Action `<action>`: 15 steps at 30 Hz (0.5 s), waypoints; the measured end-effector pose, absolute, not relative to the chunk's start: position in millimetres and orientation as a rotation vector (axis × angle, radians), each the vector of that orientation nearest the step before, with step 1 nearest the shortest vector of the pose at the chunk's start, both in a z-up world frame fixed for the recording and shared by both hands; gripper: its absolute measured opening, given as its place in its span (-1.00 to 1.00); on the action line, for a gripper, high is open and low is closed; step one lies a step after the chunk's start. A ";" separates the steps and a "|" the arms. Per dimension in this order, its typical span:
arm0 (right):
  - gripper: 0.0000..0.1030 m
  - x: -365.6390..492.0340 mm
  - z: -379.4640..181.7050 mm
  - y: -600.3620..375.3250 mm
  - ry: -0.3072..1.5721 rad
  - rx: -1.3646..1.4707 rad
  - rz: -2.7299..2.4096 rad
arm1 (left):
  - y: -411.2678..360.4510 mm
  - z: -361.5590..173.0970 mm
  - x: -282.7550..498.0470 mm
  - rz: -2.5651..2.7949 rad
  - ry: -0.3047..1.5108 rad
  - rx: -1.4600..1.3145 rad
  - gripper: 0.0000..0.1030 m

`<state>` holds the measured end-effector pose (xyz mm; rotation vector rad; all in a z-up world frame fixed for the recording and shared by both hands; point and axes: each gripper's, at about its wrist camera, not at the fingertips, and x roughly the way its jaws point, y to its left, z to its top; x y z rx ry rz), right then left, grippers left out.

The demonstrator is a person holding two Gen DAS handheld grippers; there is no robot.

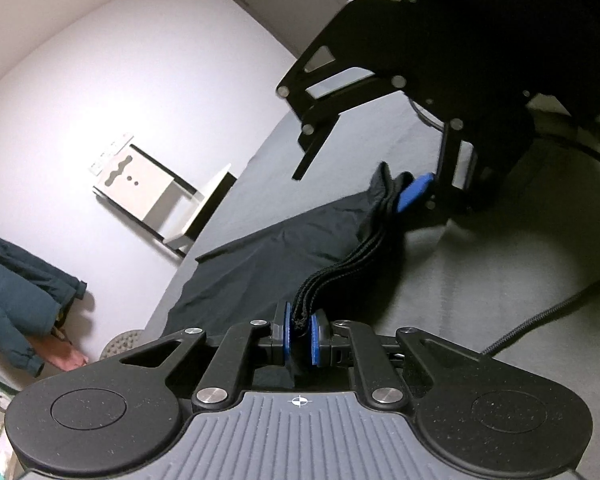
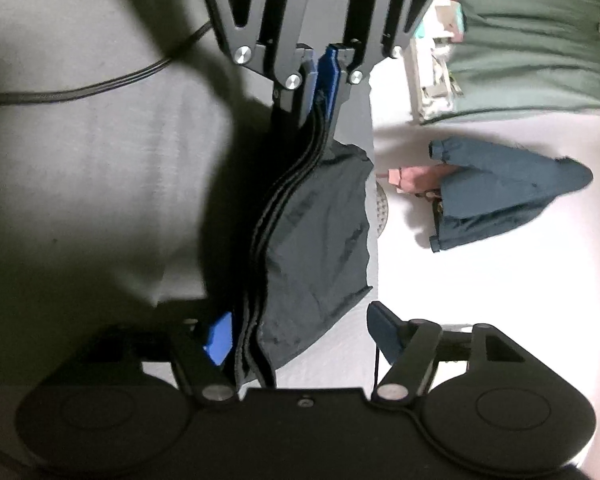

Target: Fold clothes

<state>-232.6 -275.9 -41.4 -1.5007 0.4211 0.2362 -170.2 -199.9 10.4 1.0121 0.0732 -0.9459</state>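
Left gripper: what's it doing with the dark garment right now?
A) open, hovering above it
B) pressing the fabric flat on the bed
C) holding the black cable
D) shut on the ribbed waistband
D. In the left wrist view the left gripper has its blue pads closed on the ribbed waistband of the dark garment; the right wrist view shows the same grip, while the right gripper stands open.
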 end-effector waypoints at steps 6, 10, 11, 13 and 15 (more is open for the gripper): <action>0.02 -231.3 -44.1 -283.2 0.448 -1.597 0.311 | -198.2 11.8 -172.6 -0.954 0.065 1.027 -0.82; -0.27 -225.5 -45.6 -287.0 0.484 -1.612 0.360 | -197.2 10.9 -173.9 -0.955 0.054 1.044 -0.82; -0.40 -224.3 -45.9 -288.3 0.494 -1.617 0.376 | -197.1 9.9 -174.4 -0.955 0.051 1.058 -0.82; -0.70 -227.2 -45.4 -290.2 0.525 -1.618 0.405 | -197.0 7.8 -177.3 -0.960 0.046 1.095 -0.82; -0.84 -232.6 -41.6 -292.0 0.545 -1.582 0.445 | -196.9 5.7 -181.5 -0.968 0.042 1.137 -0.82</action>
